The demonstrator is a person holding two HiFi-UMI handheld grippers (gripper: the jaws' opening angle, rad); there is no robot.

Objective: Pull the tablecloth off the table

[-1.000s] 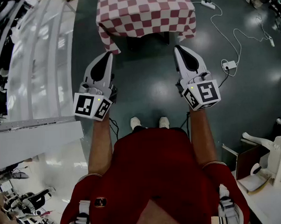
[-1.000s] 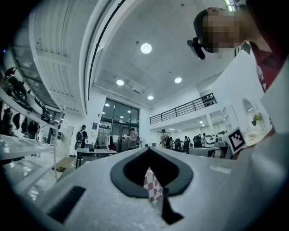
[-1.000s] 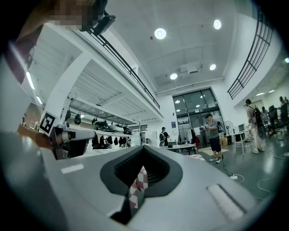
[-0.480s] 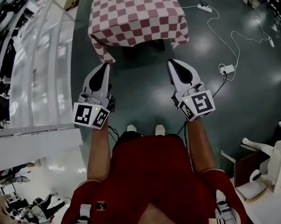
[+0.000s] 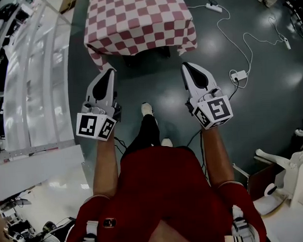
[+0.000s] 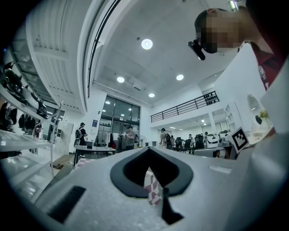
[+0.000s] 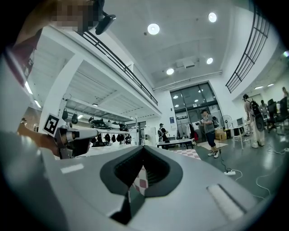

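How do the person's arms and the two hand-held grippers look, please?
The left hand-held gripper and the right hand-held gripper are light grey tapering shells with black insets; each carries a white cube with black square markers. The person wears a dark red short-sleeved shirt.

**Both grippers shut, arms held forward**

The person holds both bare arms out in front, the left forearm (image 5: pixel 104 162) and right forearm (image 5: pixel 215 155) roughly parallel and well apart. The left gripper (image 5: pixel 110 70) and right gripper (image 5: pixel 185 65) point ahead at about the same level. Each has its jaws pressed together with nothing held. One foot (image 5: pixel 147 109) is set ahead of the other.
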